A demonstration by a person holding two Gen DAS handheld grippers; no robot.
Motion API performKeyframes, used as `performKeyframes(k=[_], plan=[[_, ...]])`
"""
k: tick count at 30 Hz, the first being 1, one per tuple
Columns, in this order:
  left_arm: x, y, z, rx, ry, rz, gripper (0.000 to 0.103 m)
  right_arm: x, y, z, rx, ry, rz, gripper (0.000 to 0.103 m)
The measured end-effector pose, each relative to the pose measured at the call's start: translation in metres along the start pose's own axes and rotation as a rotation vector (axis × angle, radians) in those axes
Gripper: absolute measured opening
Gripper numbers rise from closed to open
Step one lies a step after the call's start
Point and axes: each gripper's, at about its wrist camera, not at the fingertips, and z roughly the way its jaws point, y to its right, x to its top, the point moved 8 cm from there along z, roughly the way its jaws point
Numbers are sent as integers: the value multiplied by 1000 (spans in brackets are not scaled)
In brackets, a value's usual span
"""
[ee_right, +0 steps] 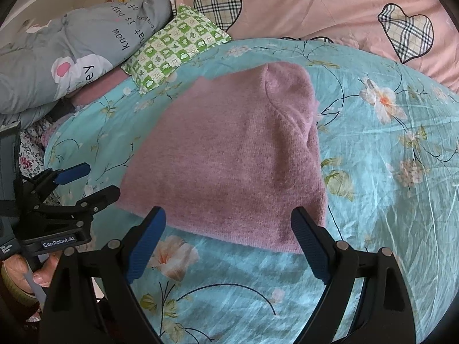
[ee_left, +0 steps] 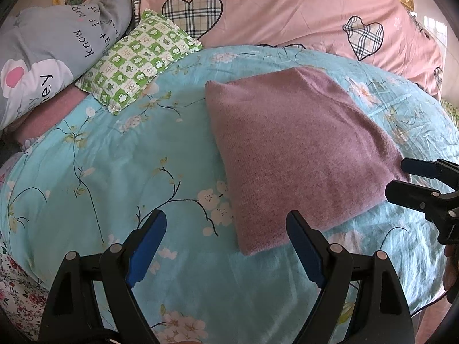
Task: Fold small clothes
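Observation:
A mauve knitted garment [ee_left: 295,149] lies folded into a flat rectangle on the turquoise floral bedspread [ee_left: 120,172]. It also shows in the right wrist view [ee_right: 235,160], with a rumpled fold along its right side. My left gripper [ee_left: 226,246] is open and empty, just short of the garment's near left corner. My right gripper [ee_right: 228,243] is open and empty, its jaws astride the garment's near edge without touching it. Each gripper shows in the other's view, the right one [ee_left: 401,177] at the garment's right corner and the left one [ee_right: 94,180] at its left corner.
A green checked small pillow [ee_left: 137,57], a grey printed pillow [ee_left: 51,48] and a pink quilt with plaid hearts [ee_left: 287,11] lie at the head of the bed. A floral sheet [ee_left: 17,292] shows at the left edge.

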Motion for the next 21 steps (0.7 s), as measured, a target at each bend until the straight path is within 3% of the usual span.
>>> performKeyframes(k=[21], plan=[[4,1,9,-2,-34,18,86,5,0,-1,9,4,-2,89]])
